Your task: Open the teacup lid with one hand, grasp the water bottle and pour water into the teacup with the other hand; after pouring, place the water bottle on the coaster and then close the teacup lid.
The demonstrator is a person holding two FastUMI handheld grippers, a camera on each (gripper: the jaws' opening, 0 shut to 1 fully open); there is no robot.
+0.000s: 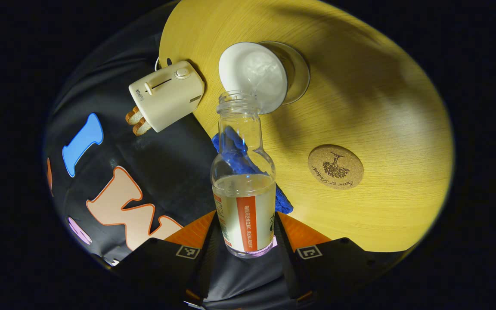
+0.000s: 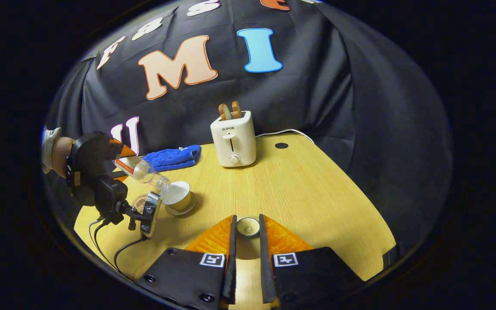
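Light wood-grain worktop (image 2: 299, 189) in a booth with black cloth walls, a dark round hole near its back edge. The white toaster (image 2: 234, 138) has "SUPOR" printed on it and two toast slices sticking up; a blue cloth (image 2: 172, 157) lies beside it. The left gripper (image 1: 243, 234) is pinching the water bottle (image 1: 243, 181), tipped with its long axis pointing neck-first at the open teacup (image 1: 254, 77). Cork coaster (image 1: 335, 166) has a tree print; its writing's too small to read. The right gripper (image 2: 246, 227) is pinching the teacup lid (image 2: 247, 225), just above the worktop.
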